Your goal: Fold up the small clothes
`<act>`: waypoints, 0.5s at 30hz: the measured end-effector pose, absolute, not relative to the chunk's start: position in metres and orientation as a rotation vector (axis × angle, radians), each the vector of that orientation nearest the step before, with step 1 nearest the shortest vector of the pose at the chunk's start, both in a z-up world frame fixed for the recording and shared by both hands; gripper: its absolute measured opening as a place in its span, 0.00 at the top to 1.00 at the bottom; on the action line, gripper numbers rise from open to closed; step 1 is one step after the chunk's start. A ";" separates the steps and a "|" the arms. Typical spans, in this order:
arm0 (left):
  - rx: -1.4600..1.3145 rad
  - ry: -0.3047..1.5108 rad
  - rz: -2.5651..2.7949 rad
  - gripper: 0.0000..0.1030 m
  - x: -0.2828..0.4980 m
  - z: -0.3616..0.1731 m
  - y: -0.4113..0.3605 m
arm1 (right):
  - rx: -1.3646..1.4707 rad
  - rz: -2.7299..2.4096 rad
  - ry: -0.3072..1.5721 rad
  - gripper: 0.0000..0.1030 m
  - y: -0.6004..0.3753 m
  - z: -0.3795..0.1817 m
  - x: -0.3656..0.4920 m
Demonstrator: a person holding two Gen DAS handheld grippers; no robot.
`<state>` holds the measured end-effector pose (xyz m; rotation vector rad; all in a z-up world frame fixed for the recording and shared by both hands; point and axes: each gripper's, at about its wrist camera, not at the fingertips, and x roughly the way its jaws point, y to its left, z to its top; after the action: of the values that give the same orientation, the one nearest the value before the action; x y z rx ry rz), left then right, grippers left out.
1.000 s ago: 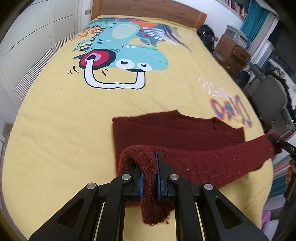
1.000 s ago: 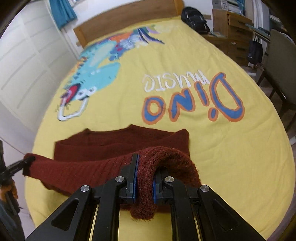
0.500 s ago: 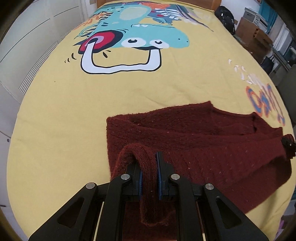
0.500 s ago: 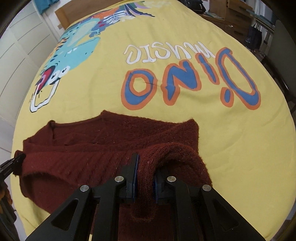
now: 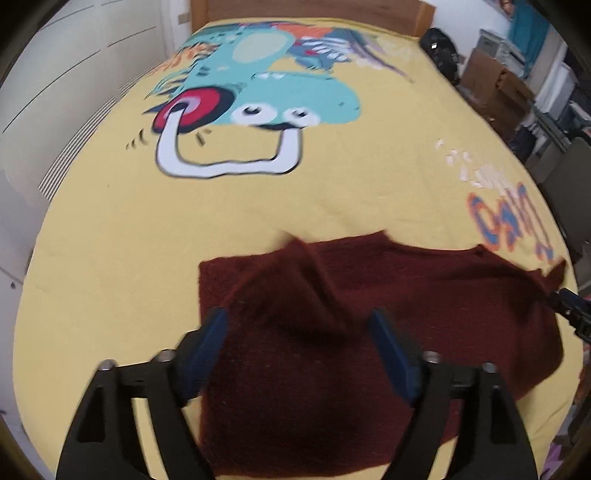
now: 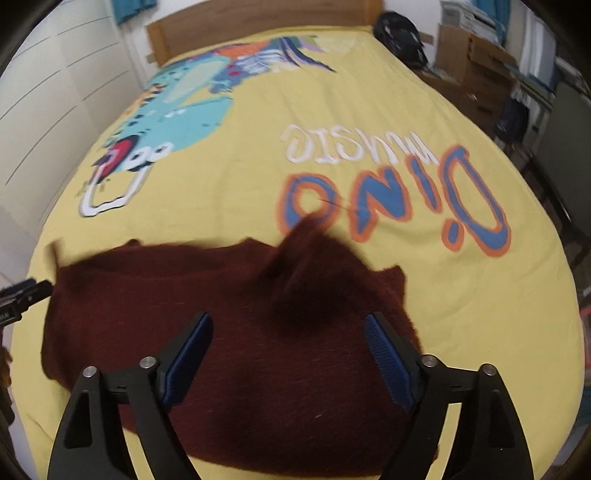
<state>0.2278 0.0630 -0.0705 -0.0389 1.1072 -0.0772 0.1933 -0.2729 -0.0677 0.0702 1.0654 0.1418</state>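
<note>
A dark red knitted garment (image 5: 388, 314) lies folded over on the yellow bedspread (image 5: 147, 240) near the bed's front edge; it also shows in the right wrist view (image 6: 207, 302). My left gripper (image 5: 299, 332) is open and empty above the garment's left part. A released corner of cloth (image 5: 299, 254) is blurred in the air beyond the fingers. My right gripper (image 6: 288, 336) is open and empty above the garment's right part, with another loose blurred corner (image 6: 306, 236) ahead of it. Each gripper's tip shows at the other view's edge.
The bedspread has a teal dinosaur print (image 5: 258, 96) and "Dino music" lettering (image 6: 388, 199). A wooden headboard (image 5: 314, 11) is at the far end. White wardrobe doors (image 5: 55, 74) stand on the left. Boxes, a black bag (image 6: 399, 37) and a chair (image 6: 569, 147) stand on the right.
Both grippers carried the garment's front edge forward over its back part, then opened and let go. The released corners are dropping onto the garment.
</note>
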 end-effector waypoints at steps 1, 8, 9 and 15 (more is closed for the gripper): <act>-0.036 1.092 -0.096 0.06 0.225 -0.066 0.059 | 0.056 0.164 1.049 0.06 -0.264 -0.064 0.187; -0.042 1.041 -0.197 0.01 0.199 -0.071 0.026 | -0.059 0.255 1.007 0.00 -0.208 -0.074 0.156; -0.032 1.040 -0.198 0.01 0.196 -0.076 0.022 | -0.074 0.256 1.009 0.00 -0.202 -0.078 0.153; 0.015 1.105 -0.190 0.01 0.177 -0.122 0.009 | -0.096 0.247 1.016 0.00 -0.185 -0.119 0.124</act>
<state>0.1765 0.0086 -0.1219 0.0150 1.1047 -0.1901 0.1239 -0.1845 -0.1190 -0.0957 1.0163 0.2470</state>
